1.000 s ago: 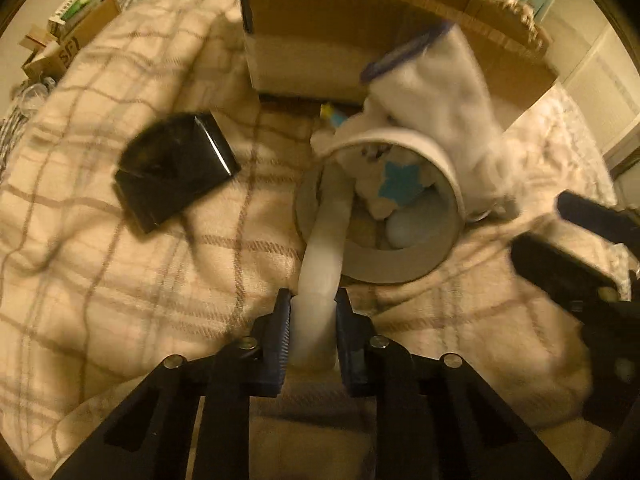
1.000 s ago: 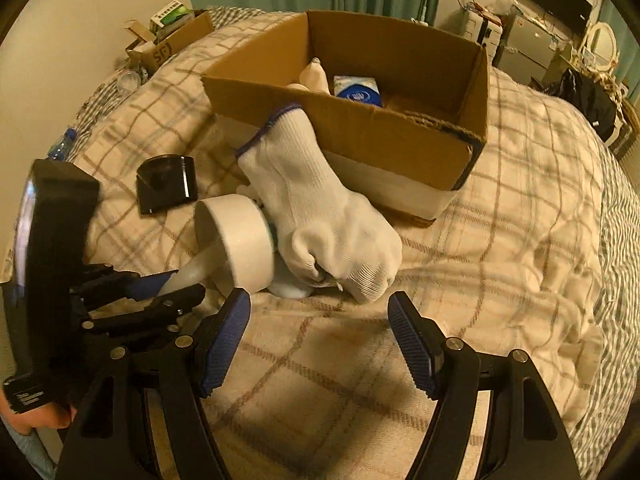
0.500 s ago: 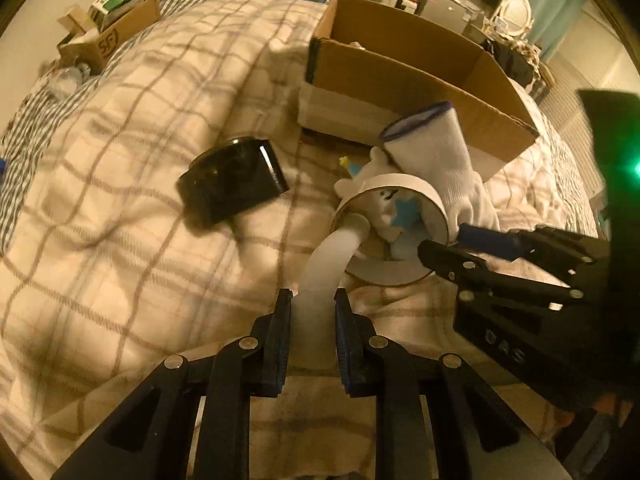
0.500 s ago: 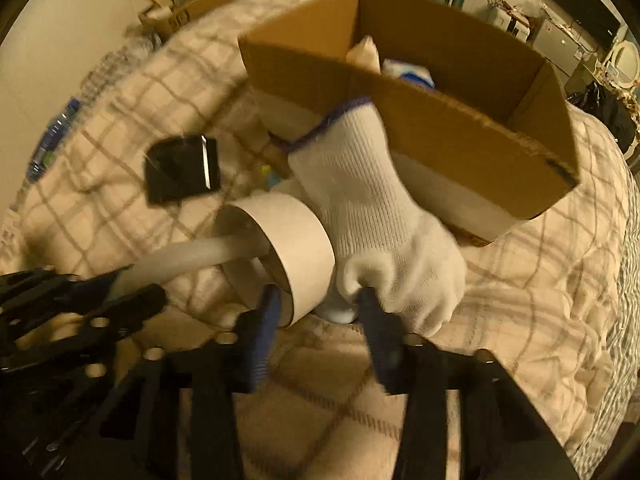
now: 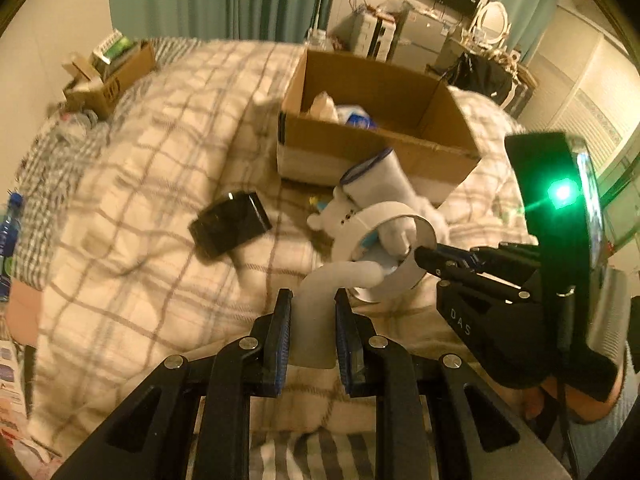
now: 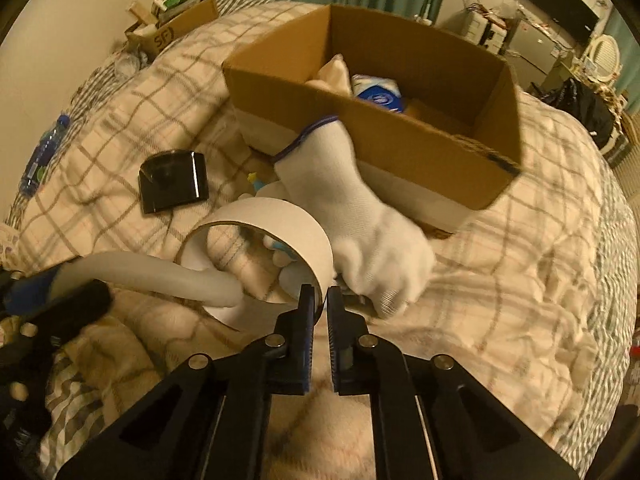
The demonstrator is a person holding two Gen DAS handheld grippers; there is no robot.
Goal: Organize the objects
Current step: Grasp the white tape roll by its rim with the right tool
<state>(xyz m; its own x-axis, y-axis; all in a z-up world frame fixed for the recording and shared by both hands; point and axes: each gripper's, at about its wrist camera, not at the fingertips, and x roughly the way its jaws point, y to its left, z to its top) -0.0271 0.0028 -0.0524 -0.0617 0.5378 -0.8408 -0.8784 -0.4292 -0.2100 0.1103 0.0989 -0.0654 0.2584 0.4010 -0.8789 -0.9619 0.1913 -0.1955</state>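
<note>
Left gripper clamps the loose white tape strip, right gripper pinches the white tape roll's rim — white knit glove beside the open brown cardboard box.

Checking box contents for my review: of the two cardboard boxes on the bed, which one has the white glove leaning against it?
The large open cardboard box mid-bed: the white glove rests against its front wall. The smaller box sits far off by the wall.
</note>
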